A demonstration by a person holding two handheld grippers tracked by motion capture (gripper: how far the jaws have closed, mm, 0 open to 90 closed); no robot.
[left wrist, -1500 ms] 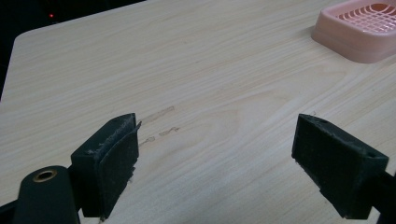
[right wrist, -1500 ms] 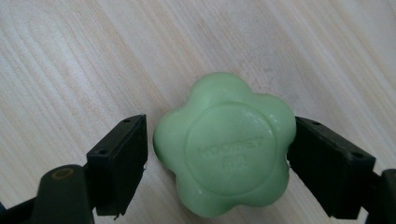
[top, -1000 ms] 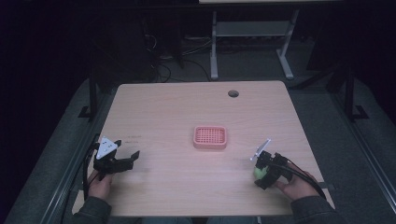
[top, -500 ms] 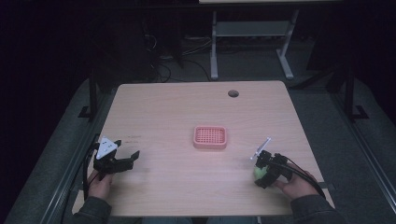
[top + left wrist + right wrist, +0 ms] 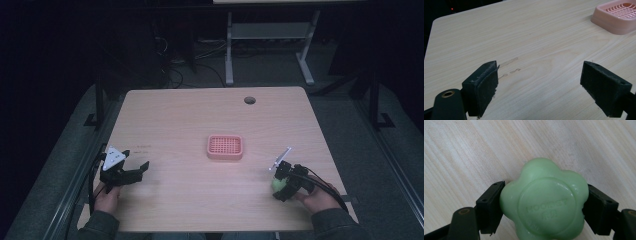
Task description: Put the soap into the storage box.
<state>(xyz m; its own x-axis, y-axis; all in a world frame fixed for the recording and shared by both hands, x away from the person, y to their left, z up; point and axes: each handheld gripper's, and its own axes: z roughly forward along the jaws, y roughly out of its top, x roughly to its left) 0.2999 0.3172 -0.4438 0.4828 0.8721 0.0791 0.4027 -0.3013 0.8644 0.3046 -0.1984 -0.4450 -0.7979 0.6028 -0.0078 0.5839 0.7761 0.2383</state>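
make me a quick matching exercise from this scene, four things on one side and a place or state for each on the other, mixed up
Things:
1. green soap
2. pink tray
3. left gripper
4. round hole

Places or states:
A. jaws wide apart over bare wood
B. near the far edge of the table
C. clamped between the jaws of the right gripper
D. near the middle of the table, nothing in it

Pairs: 1-C, 2-D, 3-A, 4-B
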